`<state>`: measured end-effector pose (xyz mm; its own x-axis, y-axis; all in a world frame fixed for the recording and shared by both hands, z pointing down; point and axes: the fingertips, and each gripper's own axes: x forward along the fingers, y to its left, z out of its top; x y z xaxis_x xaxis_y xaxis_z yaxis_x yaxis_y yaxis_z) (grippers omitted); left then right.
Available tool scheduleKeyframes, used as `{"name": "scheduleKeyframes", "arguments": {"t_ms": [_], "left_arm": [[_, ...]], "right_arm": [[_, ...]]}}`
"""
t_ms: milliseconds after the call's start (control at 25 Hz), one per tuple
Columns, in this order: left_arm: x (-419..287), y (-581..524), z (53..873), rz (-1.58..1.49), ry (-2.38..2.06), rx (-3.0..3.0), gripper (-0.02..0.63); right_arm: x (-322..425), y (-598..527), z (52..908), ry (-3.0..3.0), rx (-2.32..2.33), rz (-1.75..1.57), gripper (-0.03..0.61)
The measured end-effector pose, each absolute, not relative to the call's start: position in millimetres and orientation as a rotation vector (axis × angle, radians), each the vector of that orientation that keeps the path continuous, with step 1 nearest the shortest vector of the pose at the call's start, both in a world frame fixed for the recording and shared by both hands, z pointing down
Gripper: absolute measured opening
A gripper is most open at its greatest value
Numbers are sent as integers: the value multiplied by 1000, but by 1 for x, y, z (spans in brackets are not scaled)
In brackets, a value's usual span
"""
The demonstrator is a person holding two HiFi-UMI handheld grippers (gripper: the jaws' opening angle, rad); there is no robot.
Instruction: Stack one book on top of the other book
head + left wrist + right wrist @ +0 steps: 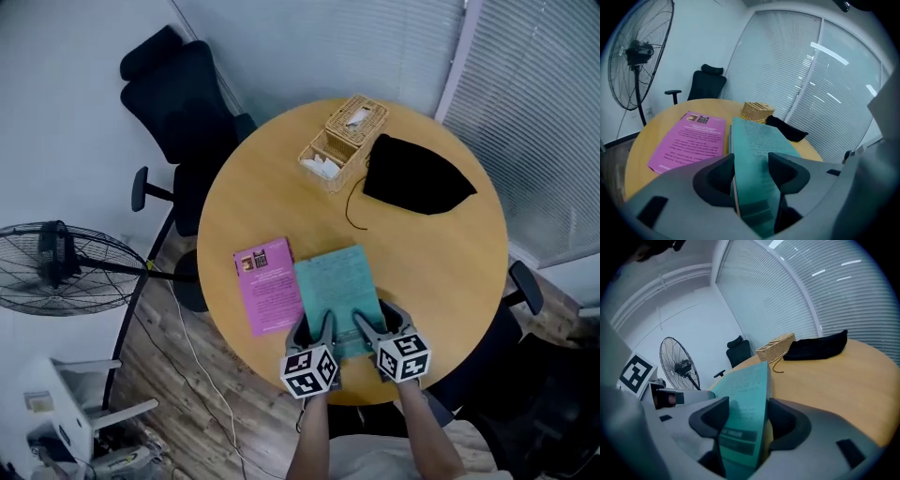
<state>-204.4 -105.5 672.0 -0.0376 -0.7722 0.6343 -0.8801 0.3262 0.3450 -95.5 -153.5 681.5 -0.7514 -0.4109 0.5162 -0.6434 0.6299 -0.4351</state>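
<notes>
A teal book (pixel 336 295) lies near the front of the round wooden table (pixel 450 267), its near edge held by both grippers. My left gripper (pixel 315 326) is shut on the book's near-left corner, and my right gripper (pixel 375 323) is shut on its near-right corner. In the left gripper view the teal book (pixel 754 150) runs between the jaws of that gripper (pixel 751 168) and looks raised off the table. In the right gripper view the teal book (pixel 745 390) is pinched the same way by the gripper (pixel 745 416). A pink book (pixel 267 284) lies flat just left of it, also visible as the pink book (pixel 691 140).
At the table's far side stand a wicker basket (pixel 344 141) and a black pouch (pixel 417 178) with a thin cord. A black office chair (pixel 178 103) stands beyond the table's left, a floor fan (pixel 56 267) stands left, and another chair (pixel 525 375) stands right.
</notes>
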Motion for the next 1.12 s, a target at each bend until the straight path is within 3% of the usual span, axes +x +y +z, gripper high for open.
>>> {"name": "scheduleKeyframes", "arguments": {"t_ms": [600, 1120], "left_arm": [[-342, -57, 666, 146, -1876, 1375, 243], [-402, -67, 687, 157, -1779, 1399, 244]], "right_arm": [[-238, -114, 674, -2501, 672, 780, 265], [-295, -119, 689, -2420, 706, 714, 253]]}}
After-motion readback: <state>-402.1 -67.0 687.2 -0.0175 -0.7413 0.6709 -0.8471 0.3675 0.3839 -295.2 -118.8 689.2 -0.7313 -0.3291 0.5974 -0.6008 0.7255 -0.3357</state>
